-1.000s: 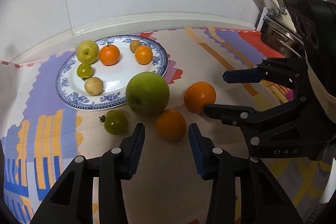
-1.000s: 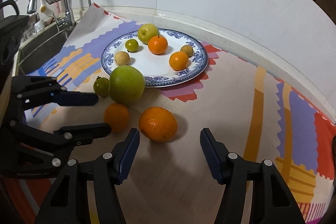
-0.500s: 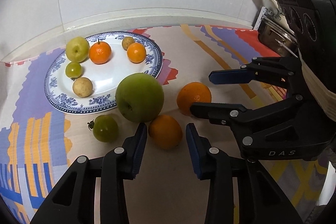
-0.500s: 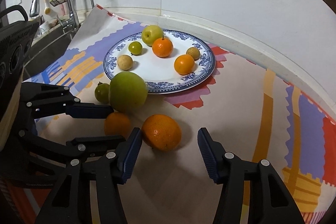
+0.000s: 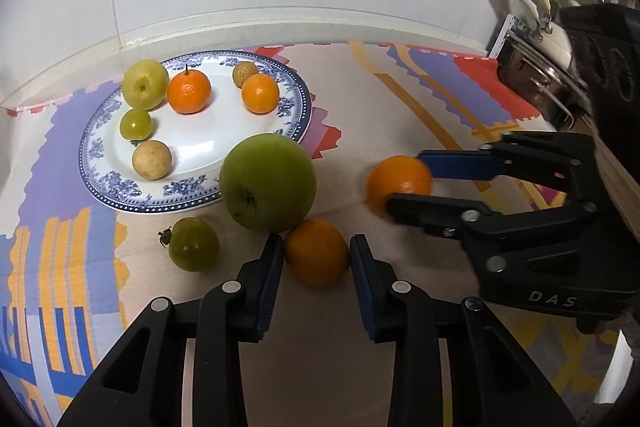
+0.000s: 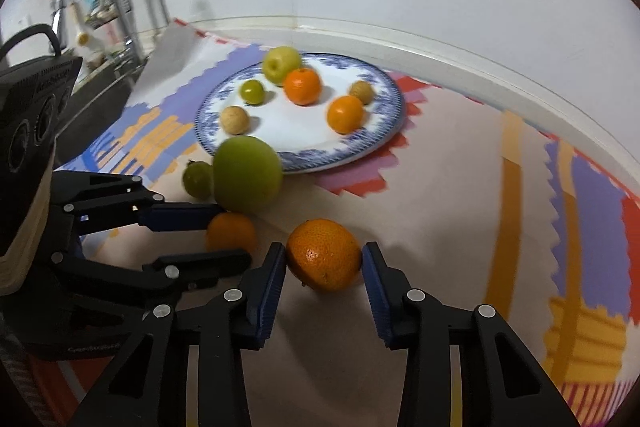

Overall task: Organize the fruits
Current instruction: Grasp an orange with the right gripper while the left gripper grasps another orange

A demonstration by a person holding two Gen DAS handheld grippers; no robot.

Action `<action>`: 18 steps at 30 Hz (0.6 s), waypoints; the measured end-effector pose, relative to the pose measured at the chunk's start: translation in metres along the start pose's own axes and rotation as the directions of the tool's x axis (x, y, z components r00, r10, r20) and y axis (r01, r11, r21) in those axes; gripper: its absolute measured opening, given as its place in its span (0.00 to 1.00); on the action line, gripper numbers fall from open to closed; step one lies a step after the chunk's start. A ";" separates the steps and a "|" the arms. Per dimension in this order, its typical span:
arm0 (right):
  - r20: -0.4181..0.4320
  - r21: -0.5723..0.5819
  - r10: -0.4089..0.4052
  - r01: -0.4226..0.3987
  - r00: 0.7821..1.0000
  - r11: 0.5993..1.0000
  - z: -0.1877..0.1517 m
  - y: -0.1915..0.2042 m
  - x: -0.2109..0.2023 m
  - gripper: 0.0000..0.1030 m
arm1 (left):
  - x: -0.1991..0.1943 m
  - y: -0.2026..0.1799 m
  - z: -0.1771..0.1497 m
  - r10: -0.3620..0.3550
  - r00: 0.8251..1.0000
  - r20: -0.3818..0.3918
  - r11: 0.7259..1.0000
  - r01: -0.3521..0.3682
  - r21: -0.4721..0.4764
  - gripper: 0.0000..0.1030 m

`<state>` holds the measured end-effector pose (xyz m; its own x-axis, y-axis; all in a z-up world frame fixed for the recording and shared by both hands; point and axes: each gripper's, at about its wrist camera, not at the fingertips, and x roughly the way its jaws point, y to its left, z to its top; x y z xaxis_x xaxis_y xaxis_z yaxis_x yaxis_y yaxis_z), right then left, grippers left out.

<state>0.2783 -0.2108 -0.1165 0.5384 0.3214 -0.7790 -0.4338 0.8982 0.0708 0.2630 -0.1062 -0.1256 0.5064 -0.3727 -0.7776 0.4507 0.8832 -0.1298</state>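
Both tongs tilted down, clasping oranges

Mounted on each wrist, angled steeply down, close over the surface; both covering the plate and loose fruit.

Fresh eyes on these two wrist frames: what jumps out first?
Both grippers have just been closing, each around its own orange on the patterned mat: the left gripper around the smaller orange, the right gripper around the bigger, dimpled orange. Next is the large green apple, off the plate, touching the smaller orange. Behind it, the blue-and-white plate already holds six small fruits.
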 end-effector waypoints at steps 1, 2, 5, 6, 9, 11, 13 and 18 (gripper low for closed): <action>0.002 0.013 -0.027 0.027 1.000 1.000 -0.003 -0.001 -0.003 0.39 | 0.001 -0.001 0.000 0.003 1.000 -0.002 1.000 -0.003 0.002 0.32; 0.004 0.022 -0.047 0.047 0.999 0.999 -0.005 -0.003 -0.005 0.39 | 0.002 -0.001 0.000 0.010 1.000 -0.004 1.000 -0.009 0.006 0.33; 0.004 0.052 -0.087 0.087 0.996 0.995 -0.010 -0.006 -0.010 0.39 | 0.005 -0.004 0.001 0.017 1.000 -0.007 1.000 -0.017 0.015 0.33; 0.005 0.061 -0.091 0.090 0.996 0.994 -0.012 -0.006 -0.011 0.39 | 0.005 -0.005 0.001 0.015 1.000 -0.007 1.000 -0.015 0.021 0.33; 0.005 0.081 -0.088 0.087 0.996 0.993 -0.016 -0.005 -0.014 0.39 | 0.003 -0.007 -0.001 0.018 1.000 -0.008 0.999 -0.018 0.031 0.32; 0.007 0.097 -0.082 0.081 0.997 0.992 -0.018 -0.004 -0.016 0.39 | -0.004 -0.009 -0.003 0.013 1.000 0.005 0.999 -0.013 0.037 0.32; 0.010 0.112 -0.078 0.076 0.997 0.991 -0.021 -0.002 -0.020 0.39 | -0.012 -0.011 -0.005 0.023 0.999 0.024 0.999 -0.024 0.041 0.32; 0.021 0.137 -0.082 0.079 0.996 0.987 -0.027 0.005 -0.030 0.39 | -0.029 -0.013 -0.010 0.040 0.998 0.053 0.999 -0.041 0.035 0.32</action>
<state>0.2409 -0.2243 -0.1100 0.5877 0.2527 -0.7686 -0.2870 0.9533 0.0939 0.2353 -0.1044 -0.1078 0.5622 -0.3521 -0.7483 0.4552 0.8872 -0.0755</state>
